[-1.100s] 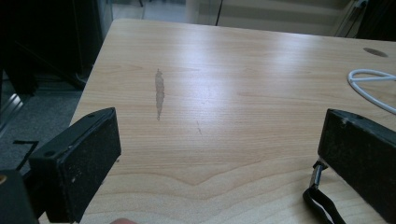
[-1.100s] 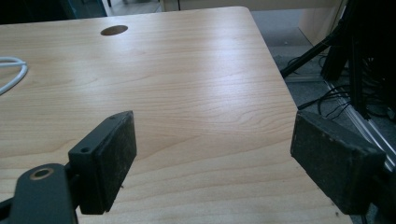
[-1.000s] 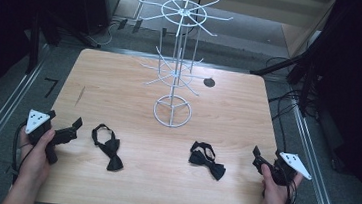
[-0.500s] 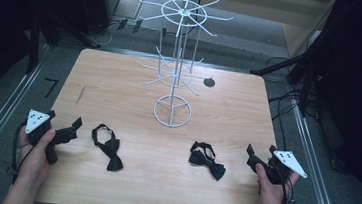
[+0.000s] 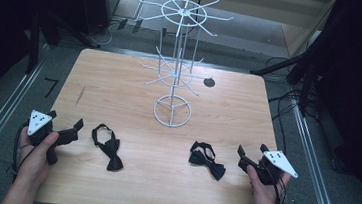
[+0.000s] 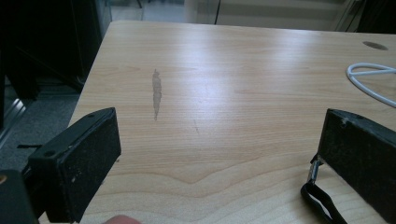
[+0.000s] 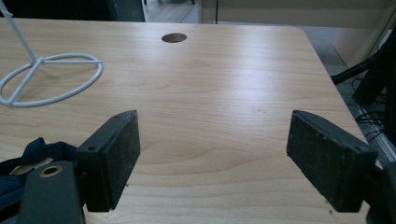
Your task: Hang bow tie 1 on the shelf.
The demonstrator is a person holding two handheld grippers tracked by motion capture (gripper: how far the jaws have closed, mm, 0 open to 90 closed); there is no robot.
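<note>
Both sets of jaws are spread wide and empty. The right gripper (image 5: 247, 159) is best slid left and lowered so its jaws straddle the knot of the black fabric bow tie (image 5: 207, 161) lying just beside it on the pale wooden desk (image 5: 120, 83), near the white wire display stand (image 5: 175, 76). Compared with a second ago, the right gripper is closer to that tie; the left gripper (image 5: 71, 130), near a second black bow tie (image 5: 108, 147), is unmoved.

Two black bow ties, one at left (image 5: 108, 147) and one at right (image 5: 207, 160), one white wire display stand (image 5: 175, 76), two hand-held grippers, left (image 5: 66, 130) and right (image 5: 245, 158), on one wooden counter (image 5: 120, 86).
</note>
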